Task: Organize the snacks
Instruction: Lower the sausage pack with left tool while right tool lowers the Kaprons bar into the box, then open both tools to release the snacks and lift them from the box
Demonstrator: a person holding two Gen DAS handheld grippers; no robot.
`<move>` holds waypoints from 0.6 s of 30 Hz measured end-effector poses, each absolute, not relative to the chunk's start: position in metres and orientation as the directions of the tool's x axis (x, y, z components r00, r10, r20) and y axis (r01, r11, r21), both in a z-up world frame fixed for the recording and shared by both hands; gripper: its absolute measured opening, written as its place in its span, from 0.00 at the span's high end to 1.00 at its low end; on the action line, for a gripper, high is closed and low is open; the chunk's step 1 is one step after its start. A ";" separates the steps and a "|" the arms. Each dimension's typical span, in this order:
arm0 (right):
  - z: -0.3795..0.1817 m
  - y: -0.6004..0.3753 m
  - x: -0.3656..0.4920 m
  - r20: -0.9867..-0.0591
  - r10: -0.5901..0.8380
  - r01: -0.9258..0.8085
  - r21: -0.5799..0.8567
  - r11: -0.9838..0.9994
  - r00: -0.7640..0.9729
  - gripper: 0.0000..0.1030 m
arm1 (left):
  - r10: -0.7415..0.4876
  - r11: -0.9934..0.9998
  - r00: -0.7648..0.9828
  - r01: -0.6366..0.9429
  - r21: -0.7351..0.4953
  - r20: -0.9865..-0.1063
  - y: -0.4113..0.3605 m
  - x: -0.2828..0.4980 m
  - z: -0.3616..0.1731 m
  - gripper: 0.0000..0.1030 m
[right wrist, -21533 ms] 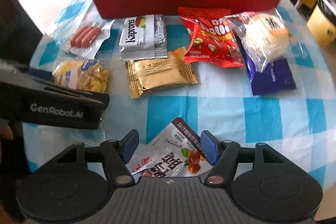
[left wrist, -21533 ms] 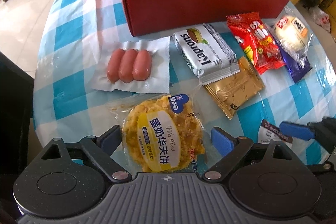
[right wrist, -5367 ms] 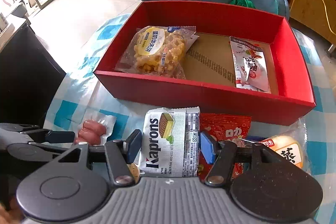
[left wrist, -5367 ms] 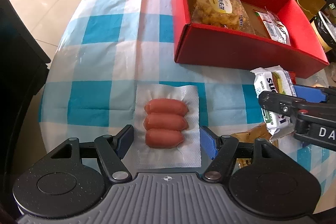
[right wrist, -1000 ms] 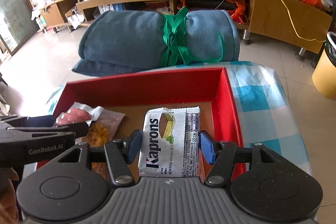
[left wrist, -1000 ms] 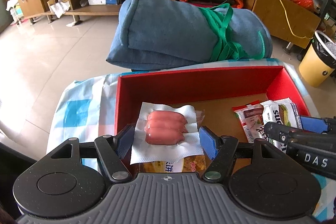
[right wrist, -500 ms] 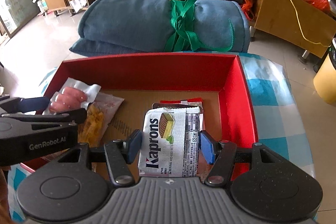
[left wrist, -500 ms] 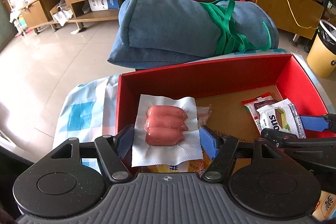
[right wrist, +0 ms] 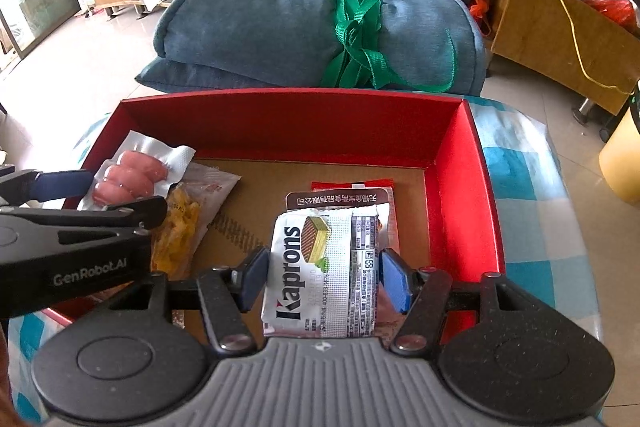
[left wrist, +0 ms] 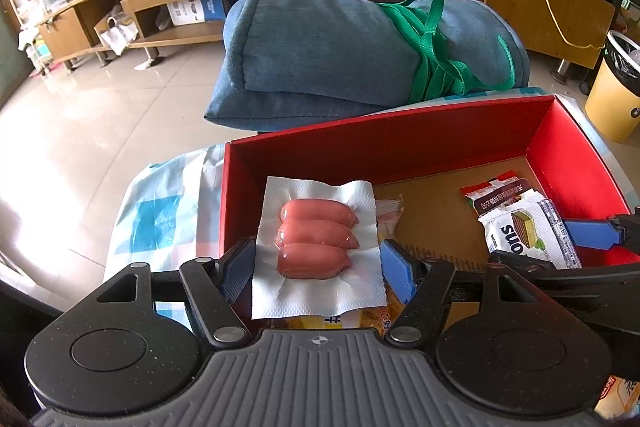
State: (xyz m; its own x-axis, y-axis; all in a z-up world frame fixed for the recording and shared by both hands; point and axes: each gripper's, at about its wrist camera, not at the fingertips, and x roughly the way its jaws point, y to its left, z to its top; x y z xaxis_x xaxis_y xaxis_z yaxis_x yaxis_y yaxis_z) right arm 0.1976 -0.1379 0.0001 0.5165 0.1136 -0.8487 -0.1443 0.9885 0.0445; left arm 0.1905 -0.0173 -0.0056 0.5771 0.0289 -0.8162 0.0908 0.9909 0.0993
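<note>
Both grippers hold snacks over the red box (right wrist: 460, 163) for deposit.
Left gripper (left wrist: 318, 267) pinches the sausage pack (left wrist: 316, 243); right gripper (right wrist: 324, 283) pinches the Kaprons wafer pack (right wrist: 320, 271), each above its drop spot.

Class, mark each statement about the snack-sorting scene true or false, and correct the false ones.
1. The left gripper holds a sausage pack. True.
2. The box is blue. False: it is red.
3. The right gripper holds a Kaprons wafer pack. True.
4. The box is empty. False: a yellow waffle pack and a red-edged packet lie inside.
5. A rolled blue blanket lies beyond the box. True.
</note>
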 end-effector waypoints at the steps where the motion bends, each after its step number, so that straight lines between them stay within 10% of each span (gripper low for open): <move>1: 0.000 -0.138 0.198 -0.850 0.112 -0.144 0.043 0.989 0.516 0.46 | 0.030 0.991 0.577 0.090 0.100 -0.816 -0.017 0.190 -0.005 0.27; 18: 0.007 -0.137 0.193 -0.842 0.099 -0.147 0.024 0.989 0.530 0.40 | 0.033 0.991 0.589 0.083 0.101 -0.807 -0.013 0.185 0.000 0.23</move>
State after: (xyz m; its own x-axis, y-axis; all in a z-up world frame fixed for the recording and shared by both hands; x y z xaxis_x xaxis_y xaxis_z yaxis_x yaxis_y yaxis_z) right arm 0.1930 -0.1373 0.0068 0.5295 0.0991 -0.8425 -0.1471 0.9888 0.0239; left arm 0.1850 -0.0132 0.0003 0.5893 0.0329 -0.8073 0.0830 0.9914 0.1009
